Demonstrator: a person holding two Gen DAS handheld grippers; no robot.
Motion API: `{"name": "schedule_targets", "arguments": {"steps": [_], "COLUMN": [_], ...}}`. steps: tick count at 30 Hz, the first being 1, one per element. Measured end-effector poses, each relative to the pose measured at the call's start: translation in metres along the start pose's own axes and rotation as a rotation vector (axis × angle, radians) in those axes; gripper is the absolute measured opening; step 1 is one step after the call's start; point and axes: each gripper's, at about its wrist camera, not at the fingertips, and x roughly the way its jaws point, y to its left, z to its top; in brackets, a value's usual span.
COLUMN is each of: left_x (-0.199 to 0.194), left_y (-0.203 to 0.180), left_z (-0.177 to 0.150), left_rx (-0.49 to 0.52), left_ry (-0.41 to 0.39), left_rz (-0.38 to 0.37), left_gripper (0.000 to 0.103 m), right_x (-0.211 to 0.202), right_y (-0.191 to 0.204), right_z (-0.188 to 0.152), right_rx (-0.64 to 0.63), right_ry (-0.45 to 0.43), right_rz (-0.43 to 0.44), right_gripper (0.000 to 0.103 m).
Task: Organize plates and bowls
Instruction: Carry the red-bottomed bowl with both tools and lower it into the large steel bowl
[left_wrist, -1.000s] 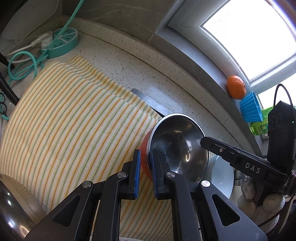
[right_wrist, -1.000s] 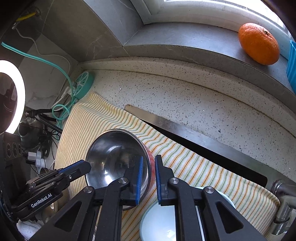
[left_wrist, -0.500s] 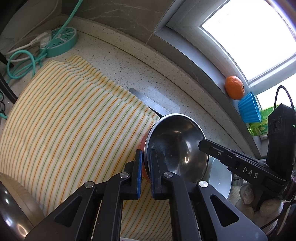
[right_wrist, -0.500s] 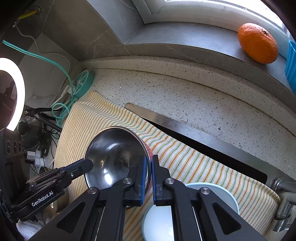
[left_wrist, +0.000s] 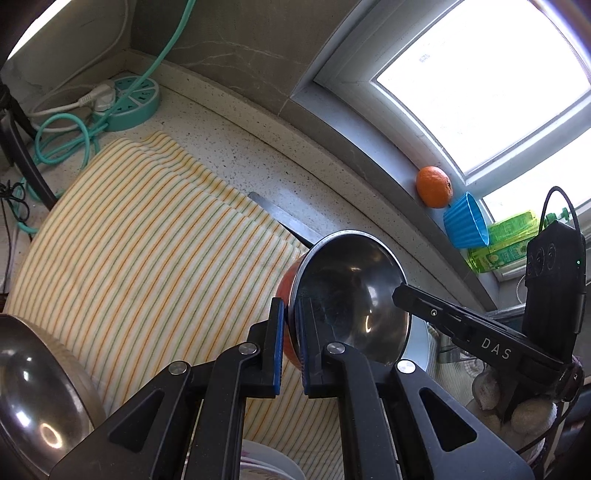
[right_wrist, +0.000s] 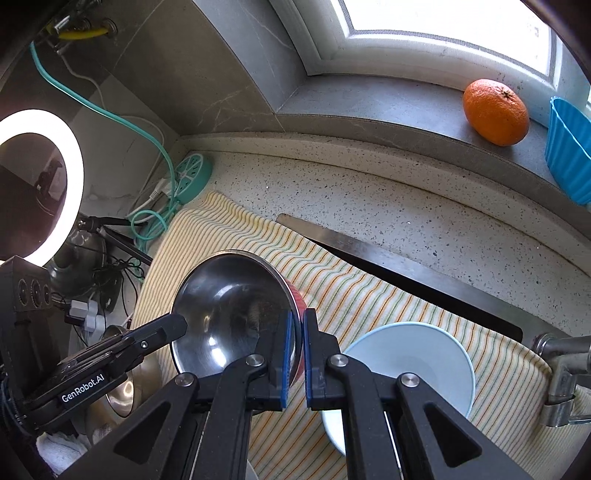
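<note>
Both grippers' fingers – left gripper, right gripper – pinch the shiny steel, red-sided bowl rim; only the right view shows a pale blue bowl whole.

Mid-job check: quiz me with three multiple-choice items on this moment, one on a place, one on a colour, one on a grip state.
1. Where is the orange?
A. on the window sill
B. on the striped cloth
C. inside the steel bowl

2. What colour is the outside of the steel bowl?
A. green
B. red
C. black

3. What holds the steel bowl?
A. left gripper only
B. right gripper only
C. both, on opposite rims

Answers: 1 A, it sits beside the blue cup; 2 B, red shows behind the rim; 3 C, each wrist view shows pads pinching the rim.
</note>
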Motion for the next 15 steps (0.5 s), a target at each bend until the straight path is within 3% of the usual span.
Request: {"name": "schedule_targets", "arguments": {"steps": [15], "left_x": [-0.057], "left_y": [0.017], "left_z": [-0.031], "left_rx": [0.031], "left_ry": [-0.058], "left_rz": [-0.009], "left_gripper": [0.006], "right_x": [-0.025], "right_y": [0.044], "right_z": [-0.05], "right_rx": [-0.02], "right_ry": [-0.032], "right_rz": [0.02], "right_gripper": [0.006]}}
